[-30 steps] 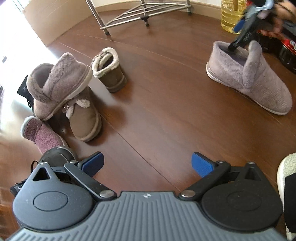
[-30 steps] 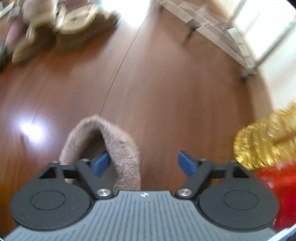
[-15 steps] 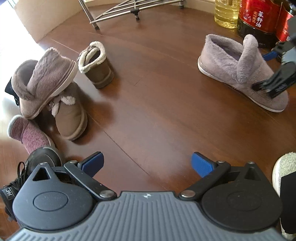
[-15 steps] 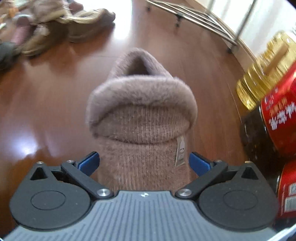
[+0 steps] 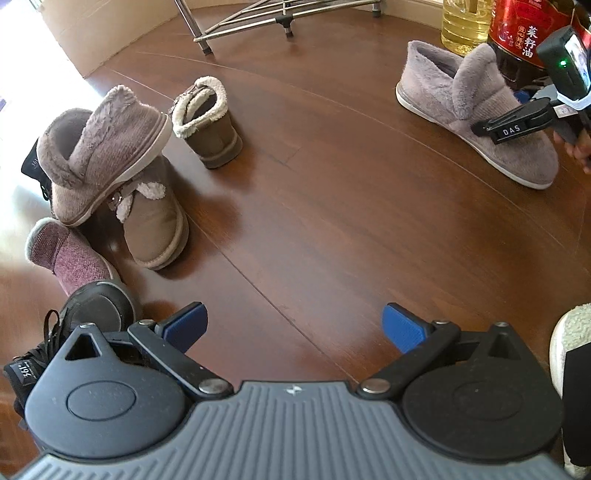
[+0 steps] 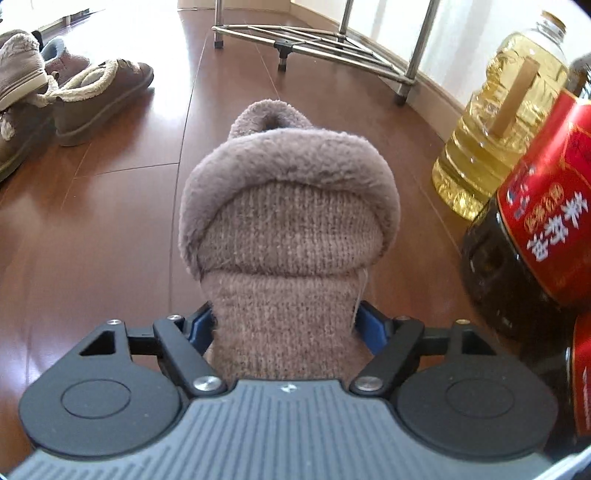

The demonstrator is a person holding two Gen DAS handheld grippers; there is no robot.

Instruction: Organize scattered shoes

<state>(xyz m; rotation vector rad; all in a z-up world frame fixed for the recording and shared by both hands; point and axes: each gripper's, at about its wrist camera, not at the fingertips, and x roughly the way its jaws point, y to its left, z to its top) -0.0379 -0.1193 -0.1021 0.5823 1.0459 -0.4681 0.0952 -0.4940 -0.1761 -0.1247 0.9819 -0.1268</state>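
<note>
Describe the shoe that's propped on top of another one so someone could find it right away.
Look across the wooden floor to the shoe pile far from the oil bottles. The mauve knit slipper lies tilted over a tan boot. It alone rests off the floor, white sole showing.

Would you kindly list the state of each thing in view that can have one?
Right tool: shut on the toe of the grey knit slipper.
Left tool: open, holding nothing.
Grey knit slipper: upright on the floor, collar folded down.
Matching grey slipper: tilted, propped on the brown boot.
Fleece-lined brown boot: standing upright, apart from the pile.
Yellow oil bottle: upright.
</note>
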